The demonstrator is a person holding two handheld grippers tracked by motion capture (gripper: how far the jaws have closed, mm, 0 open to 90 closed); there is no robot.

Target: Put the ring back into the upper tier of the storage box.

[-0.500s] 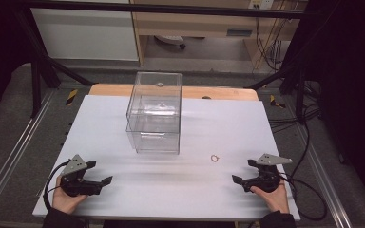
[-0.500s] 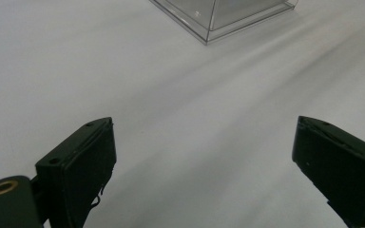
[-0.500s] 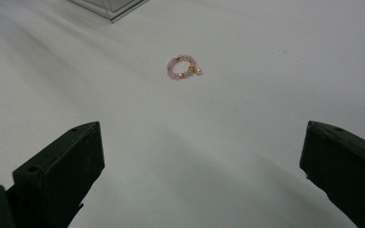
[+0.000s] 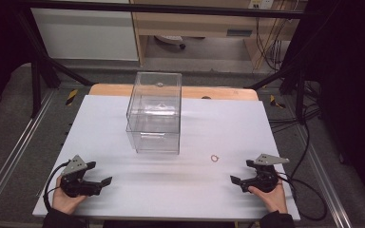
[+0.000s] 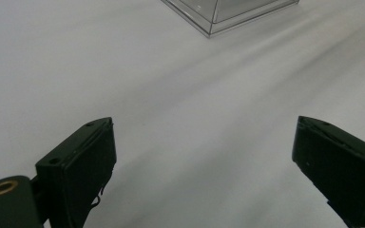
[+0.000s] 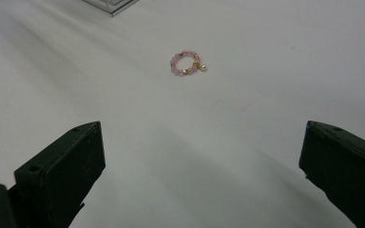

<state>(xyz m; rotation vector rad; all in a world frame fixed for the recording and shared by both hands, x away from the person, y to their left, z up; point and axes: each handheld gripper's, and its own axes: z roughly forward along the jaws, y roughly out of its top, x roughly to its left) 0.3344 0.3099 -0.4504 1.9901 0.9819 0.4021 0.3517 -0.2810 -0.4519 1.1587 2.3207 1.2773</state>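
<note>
On my white table (image 4: 171, 190) I count one clear plastic box (image 4: 154, 114), upright, toward the far middle, with a small knob on its top face; its near corner edges into the top of the left gripper view (image 5: 228, 14). One small beaded bracelet (image 4: 215, 158), pink beads with gold ones and a pale charm, lies flat on the bare surface to the right of the box and nearer me, apart from it; in the right gripper view it sits ahead of the jaws, well clear of them (image 6: 186, 64). My left gripper (image 4: 97, 175) rests at the near left corner, jaws wide apart, holding nothing. My right gripper (image 4: 240, 172) rests at the near right, jaws likewise wide apart and empty, the bracelet just beyond and to its left.
</note>
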